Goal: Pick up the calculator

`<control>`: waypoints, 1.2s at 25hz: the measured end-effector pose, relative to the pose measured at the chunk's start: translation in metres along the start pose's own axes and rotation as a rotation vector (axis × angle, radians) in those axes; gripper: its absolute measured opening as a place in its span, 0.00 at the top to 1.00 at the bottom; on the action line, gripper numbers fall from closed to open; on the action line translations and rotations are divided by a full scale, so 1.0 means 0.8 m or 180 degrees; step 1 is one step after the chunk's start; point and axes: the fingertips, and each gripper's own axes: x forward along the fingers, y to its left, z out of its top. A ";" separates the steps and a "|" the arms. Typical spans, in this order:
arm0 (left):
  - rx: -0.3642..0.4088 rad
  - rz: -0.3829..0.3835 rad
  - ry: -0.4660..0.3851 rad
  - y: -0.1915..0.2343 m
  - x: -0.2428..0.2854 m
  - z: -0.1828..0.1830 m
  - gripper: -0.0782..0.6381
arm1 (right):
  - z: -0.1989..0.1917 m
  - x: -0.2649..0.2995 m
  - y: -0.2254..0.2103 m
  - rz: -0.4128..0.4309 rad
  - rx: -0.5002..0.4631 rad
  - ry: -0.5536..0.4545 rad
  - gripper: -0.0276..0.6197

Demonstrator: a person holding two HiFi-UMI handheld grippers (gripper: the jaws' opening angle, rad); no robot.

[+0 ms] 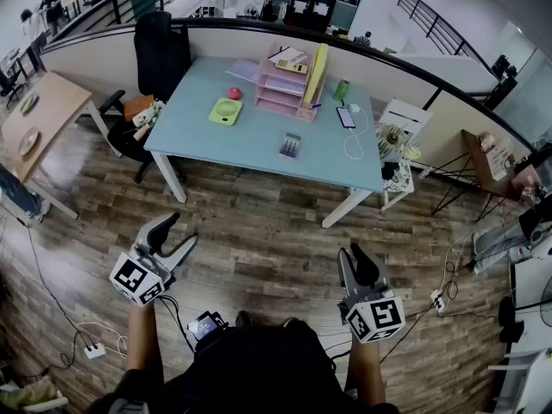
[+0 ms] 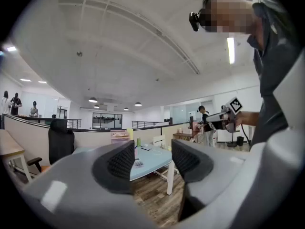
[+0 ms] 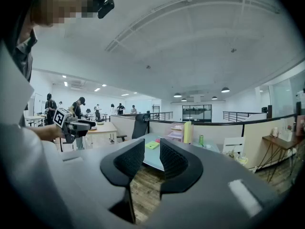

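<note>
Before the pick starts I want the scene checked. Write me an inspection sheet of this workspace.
Surface: light blue table on wood floor.
Job's things: calculator flat near the table's front edge, untouched.
Clutter: pink drawer rack, lime-green device, red ball, green bottle, phone.
Grippers: left gripper open, right gripper slightly open; both empty, short of the table.
Cables: white cable by phone; power strip on floor.
Surroundings: black chair, wooden table.

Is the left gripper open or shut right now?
Open: the left gripper has its jaws apart, with nothing between them.
</note>
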 end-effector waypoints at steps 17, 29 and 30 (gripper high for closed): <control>0.0027 0.0020 0.0171 0.001 0.070 -0.016 0.53 | -0.003 0.064 -0.065 0.0151 0.0230 -0.0142 0.80; -0.0066 0.0371 0.0127 -0.007 0.183 0.008 0.53 | 0.008 0.165 -0.177 0.0659 0.0269 -0.0184 0.81; -0.0073 0.0410 0.0145 -0.007 0.191 0.008 0.53 | 0.009 0.172 -0.186 0.0695 0.0267 -0.0191 0.81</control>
